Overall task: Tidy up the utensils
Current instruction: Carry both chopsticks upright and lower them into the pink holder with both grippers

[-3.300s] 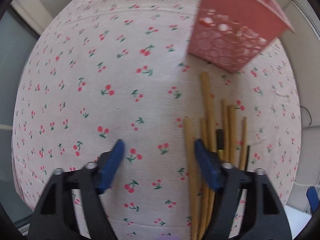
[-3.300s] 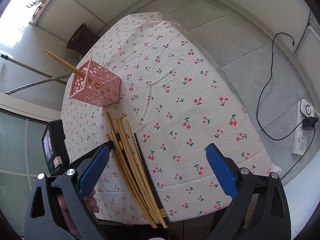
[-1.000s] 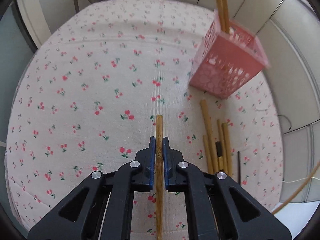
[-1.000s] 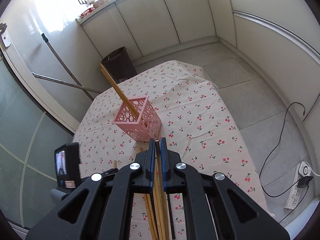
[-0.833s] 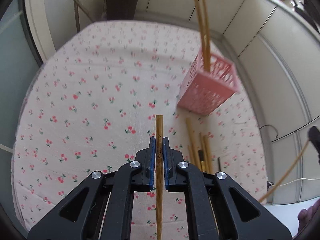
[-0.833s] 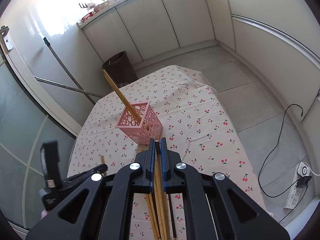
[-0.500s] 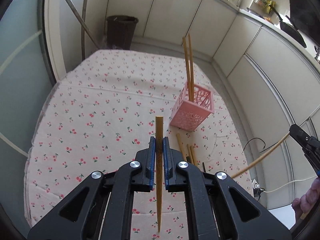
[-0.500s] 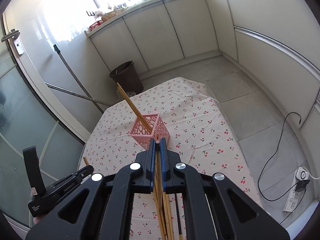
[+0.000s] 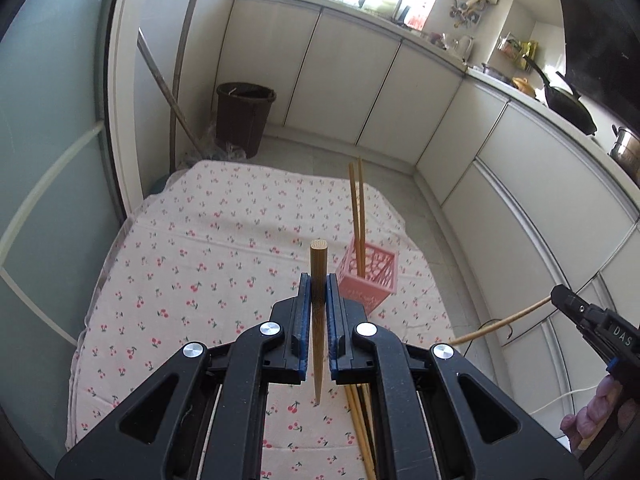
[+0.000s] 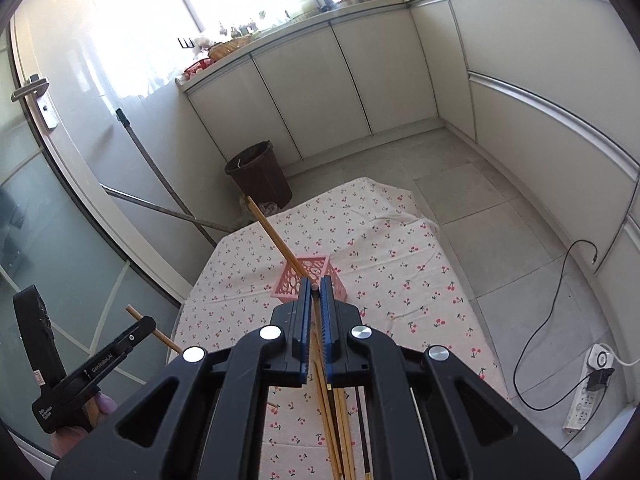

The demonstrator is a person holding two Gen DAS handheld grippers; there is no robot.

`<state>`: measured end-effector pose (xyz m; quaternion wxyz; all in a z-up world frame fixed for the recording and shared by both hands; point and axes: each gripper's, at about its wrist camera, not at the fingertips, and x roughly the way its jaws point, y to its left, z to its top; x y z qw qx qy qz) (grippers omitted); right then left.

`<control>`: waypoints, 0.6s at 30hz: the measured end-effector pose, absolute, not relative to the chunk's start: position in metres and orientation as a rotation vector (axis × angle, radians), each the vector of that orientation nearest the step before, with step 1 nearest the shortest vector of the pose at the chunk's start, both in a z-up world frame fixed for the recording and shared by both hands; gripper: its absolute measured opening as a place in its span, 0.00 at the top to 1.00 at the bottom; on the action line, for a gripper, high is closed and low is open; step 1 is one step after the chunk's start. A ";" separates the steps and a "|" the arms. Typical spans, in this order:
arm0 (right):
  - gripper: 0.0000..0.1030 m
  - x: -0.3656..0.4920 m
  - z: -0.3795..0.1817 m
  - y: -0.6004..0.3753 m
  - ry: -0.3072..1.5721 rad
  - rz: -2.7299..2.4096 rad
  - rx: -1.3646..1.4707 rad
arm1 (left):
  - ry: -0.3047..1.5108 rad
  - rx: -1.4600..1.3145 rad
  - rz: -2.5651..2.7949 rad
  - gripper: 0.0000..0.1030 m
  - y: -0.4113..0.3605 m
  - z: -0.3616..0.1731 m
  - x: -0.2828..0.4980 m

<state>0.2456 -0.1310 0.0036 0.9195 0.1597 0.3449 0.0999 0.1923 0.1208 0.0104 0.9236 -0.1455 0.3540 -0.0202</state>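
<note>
My left gripper (image 9: 318, 284) is shut on a wooden chopstick (image 9: 318, 276) and holds it high above the table, its butt end toward the camera. My right gripper (image 10: 315, 286) is shut on another wooden chopstick (image 10: 320, 336), also high over the table; this gripper also shows in the left wrist view (image 9: 560, 296). A pink perforated holder (image 9: 370, 276) stands on the cherry-print cloth (image 9: 200, 280) with two chopsticks (image 9: 357, 208) leaning in it; it shows in the right wrist view too (image 10: 308, 278). Several loose chopsticks (image 10: 340, 432) lie on the cloth below the grippers.
A dark bin (image 9: 245, 116) and a leaning pole (image 9: 178, 92) stand on the floor beyond the table. White cabinets (image 9: 360, 92) run along the back and right. A cable and power strip (image 10: 592, 388) lie on the floor at the right. A glass door is at the left.
Both grippers went from open over the loose chopsticks to shut on one chopstick each. Both then rose well above the table, and the holder now looks smaller and farther.
</note>
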 end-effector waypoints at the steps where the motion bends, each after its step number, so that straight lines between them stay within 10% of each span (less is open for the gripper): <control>1: 0.95 0.246 0.010 -0.133 0.697 0.206 0.329 | 0.712 -0.292 -0.041 0.94 0.120 0.018 0.193; 18: 0.95 0.301 0.094 -0.149 0.556 0.193 0.363 | 0.556 -0.244 -0.096 0.94 0.080 0.105 0.265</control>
